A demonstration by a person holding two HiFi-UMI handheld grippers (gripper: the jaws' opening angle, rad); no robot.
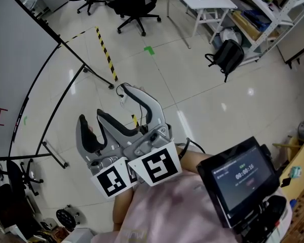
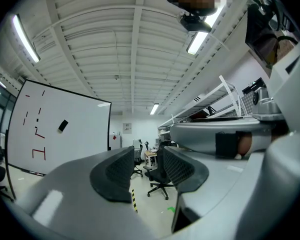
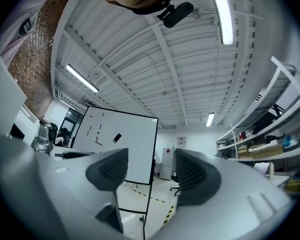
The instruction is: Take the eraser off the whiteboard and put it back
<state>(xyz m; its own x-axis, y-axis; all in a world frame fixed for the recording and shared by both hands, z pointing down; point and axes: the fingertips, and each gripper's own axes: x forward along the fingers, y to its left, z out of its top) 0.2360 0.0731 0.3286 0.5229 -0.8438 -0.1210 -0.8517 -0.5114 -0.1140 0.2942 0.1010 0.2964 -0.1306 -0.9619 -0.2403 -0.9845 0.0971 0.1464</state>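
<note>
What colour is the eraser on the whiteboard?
The eraser is black, best seen in the left gripper view.

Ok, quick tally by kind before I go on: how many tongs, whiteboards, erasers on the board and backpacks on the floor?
Tongs: 2, the left tongs and the right tongs, both open with nothing between them
Whiteboard: 1
Eraser, stuck on the board: 1
Backpack, black, on the floor: 1
Total: 5
</note>
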